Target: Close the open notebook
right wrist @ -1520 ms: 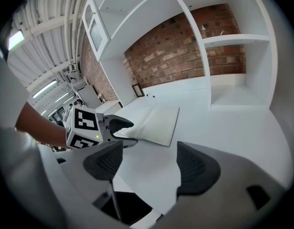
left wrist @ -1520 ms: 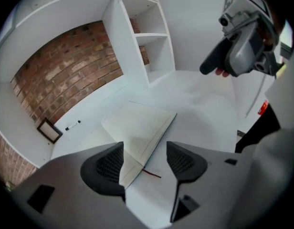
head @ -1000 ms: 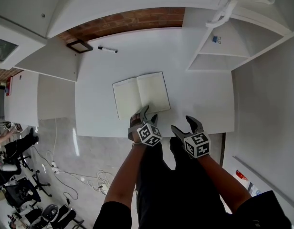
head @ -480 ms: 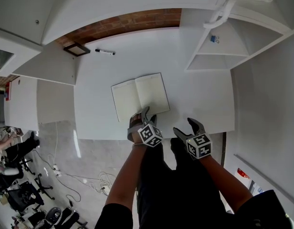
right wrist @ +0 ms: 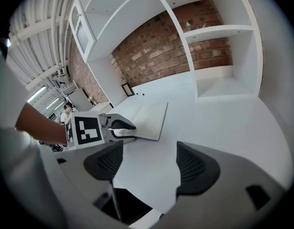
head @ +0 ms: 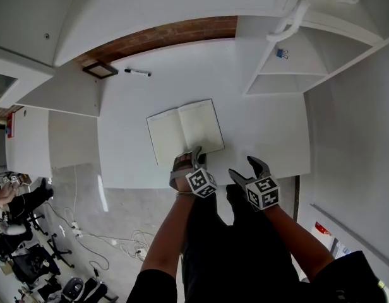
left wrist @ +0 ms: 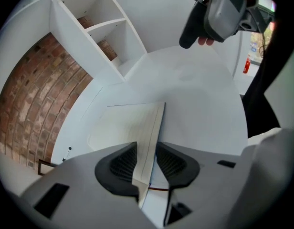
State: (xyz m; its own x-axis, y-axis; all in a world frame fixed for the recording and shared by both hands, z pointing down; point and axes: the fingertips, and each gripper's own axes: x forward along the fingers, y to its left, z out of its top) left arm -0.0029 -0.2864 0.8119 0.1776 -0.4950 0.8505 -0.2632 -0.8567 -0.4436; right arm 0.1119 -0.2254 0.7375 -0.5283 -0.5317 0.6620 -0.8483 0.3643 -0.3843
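The open notebook (head: 185,131) lies flat on the white table (head: 264,131), cream pages up; it also shows in the left gripper view (left wrist: 125,125) and the right gripper view (right wrist: 148,116). My left gripper (head: 189,157) is at its near edge, by the right-hand page's corner. Its jaws (left wrist: 146,159) are closing, with that page edge standing between the pads and a thin gap still showing on one side. My right gripper (head: 243,167) hovers open over the table's near edge, right of the notebook, with nothing between its pads (right wrist: 149,166).
A black marker (head: 137,72) and a small dark frame (head: 100,69) lie at the table's far left. White shelving (head: 289,68) with a blue binder clip (head: 281,53) stands at the right. Brick wall runs behind. Cables lie on the floor at lower left.
The left gripper's jaws have narrowed around the notebook's near edge and the gripper has rolled a little. The right gripper and the notebook have stayed where they were.
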